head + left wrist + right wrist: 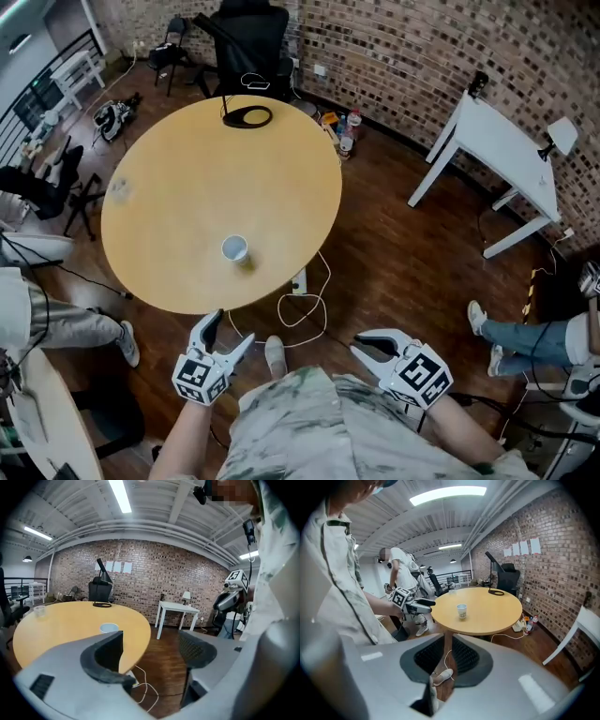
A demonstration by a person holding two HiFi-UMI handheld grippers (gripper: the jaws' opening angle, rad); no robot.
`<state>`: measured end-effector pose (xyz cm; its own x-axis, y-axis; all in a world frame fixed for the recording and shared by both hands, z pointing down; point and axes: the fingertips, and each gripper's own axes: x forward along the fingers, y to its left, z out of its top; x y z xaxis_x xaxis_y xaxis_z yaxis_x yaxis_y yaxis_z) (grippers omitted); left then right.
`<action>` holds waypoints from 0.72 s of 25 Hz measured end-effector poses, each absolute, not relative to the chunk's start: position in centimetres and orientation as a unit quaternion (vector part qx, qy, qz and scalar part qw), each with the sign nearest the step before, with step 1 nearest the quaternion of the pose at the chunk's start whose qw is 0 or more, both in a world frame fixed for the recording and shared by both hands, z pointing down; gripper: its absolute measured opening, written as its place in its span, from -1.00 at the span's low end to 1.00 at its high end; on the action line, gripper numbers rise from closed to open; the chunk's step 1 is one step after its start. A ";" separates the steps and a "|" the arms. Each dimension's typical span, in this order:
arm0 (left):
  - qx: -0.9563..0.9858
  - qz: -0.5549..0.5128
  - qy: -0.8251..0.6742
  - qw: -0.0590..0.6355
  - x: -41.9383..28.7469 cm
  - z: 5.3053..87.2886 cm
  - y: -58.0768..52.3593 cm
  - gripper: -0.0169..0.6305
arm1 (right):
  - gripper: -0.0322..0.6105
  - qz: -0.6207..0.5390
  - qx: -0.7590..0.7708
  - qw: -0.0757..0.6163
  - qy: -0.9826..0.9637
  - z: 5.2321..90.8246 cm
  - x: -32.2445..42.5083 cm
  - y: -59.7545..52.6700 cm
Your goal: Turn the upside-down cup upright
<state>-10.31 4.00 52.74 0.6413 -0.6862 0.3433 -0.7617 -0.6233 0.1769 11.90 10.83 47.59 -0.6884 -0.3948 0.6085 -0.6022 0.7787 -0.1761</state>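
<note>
A small white paper cup (234, 249) stands upright, mouth up, on the round yellow table (187, 216) near its front edge. It also shows in the left gripper view as the cup (108, 628) and in the right gripper view as the cup (461, 611). My left gripper (230, 337) hangs off the table's front edge, below the cup, with its jaws wide apart and empty (152, 656). My right gripper (368, 345) is further right over the floor. A narrow gap shows in the right gripper (446, 657), with nothing in it.
A black ring-shaped object (247, 116) lies at the table's far edge and a clear cup (119, 187) sits at its left. Behind stands a black office chair (251, 47), to the right a white table (502, 150). A white cable (305, 305) lies on the floor. Seated people's legs (66, 323) flank both sides.
</note>
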 end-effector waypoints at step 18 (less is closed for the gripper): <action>0.851 0.069 -0.476 0.213 9.4 41.8 35.1 0.12 | -0.63 0.177 0.144 0.247 -0.942 46.6 23.0 34.2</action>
<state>9.37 35.12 41.76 0.5374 -0.7804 0.3197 -0.8390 -0.4564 0.2962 22.98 34.16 46.58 -0.8365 -0.1837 0.5163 -0.3583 0.8962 -0.2616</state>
